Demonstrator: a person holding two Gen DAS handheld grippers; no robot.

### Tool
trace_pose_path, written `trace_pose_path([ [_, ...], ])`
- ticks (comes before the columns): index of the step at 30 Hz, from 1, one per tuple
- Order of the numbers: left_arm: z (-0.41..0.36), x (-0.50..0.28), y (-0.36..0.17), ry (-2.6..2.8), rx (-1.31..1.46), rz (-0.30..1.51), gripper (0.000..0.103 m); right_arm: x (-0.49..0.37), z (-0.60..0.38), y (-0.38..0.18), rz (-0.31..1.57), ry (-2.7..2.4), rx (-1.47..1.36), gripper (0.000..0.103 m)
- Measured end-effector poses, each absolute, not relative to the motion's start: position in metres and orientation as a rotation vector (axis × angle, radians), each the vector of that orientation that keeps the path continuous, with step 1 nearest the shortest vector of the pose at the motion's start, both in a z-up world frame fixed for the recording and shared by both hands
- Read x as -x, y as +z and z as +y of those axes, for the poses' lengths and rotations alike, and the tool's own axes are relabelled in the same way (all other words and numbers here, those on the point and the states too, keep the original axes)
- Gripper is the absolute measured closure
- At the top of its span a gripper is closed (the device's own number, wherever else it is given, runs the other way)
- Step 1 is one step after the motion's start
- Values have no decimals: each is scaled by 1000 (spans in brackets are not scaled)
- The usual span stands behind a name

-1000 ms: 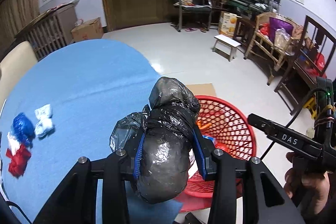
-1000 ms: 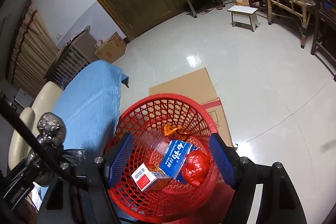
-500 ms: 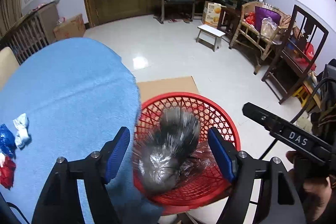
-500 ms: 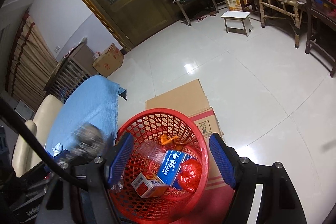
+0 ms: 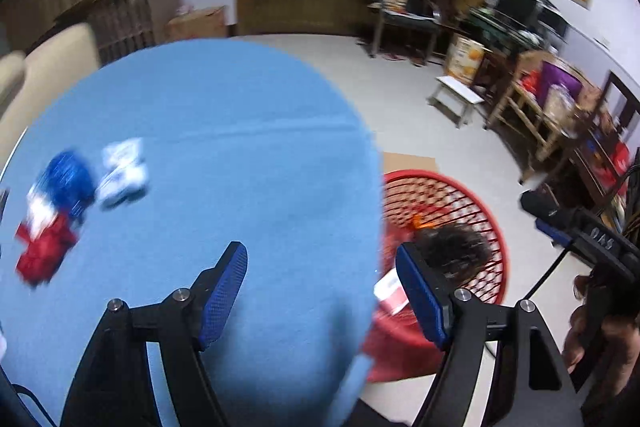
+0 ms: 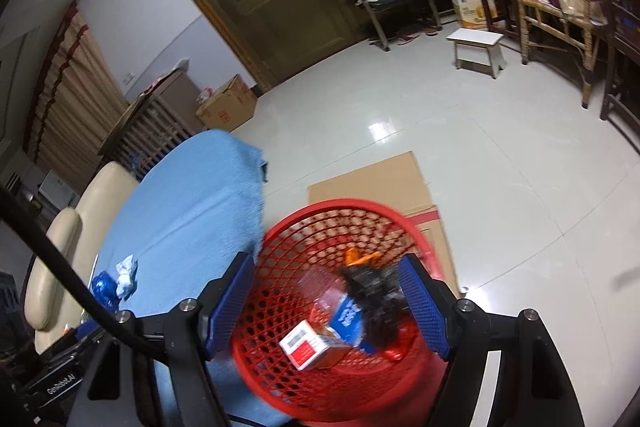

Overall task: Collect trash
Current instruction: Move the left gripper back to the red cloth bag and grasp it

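The black bag of trash lies inside the red mesh basket on the floor, on top of a red-and-white box and a blue carton. It also shows in the left wrist view, in the basket. My left gripper is open and empty over the edge of the blue table. Blue, white and red crumpled scraps lie on the table at the left. My right gripper is open and empty above the basket.
Flat cardboard lies on the tiled floor behind the basket. A cream chair stands at the table's far side. A white stool, wooden chairs and boxes line the back and right walls. The other gripper shows at the right.
My left gripper opened and let the black bag fall into the red basket, then swung left over the blue table. The right gripper stayed open above the basket.
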State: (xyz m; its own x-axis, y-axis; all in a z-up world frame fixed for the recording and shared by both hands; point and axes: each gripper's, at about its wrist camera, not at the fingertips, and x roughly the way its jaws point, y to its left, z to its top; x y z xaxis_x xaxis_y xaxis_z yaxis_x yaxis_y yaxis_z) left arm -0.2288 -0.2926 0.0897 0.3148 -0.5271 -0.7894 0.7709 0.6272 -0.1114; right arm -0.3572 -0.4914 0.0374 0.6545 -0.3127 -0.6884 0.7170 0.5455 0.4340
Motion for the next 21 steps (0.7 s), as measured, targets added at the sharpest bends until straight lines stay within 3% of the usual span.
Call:
trace_pose_path([
  [21,-94,80,57,-414,61,979,25,251,-371,48,740,-394,-556,25],
])
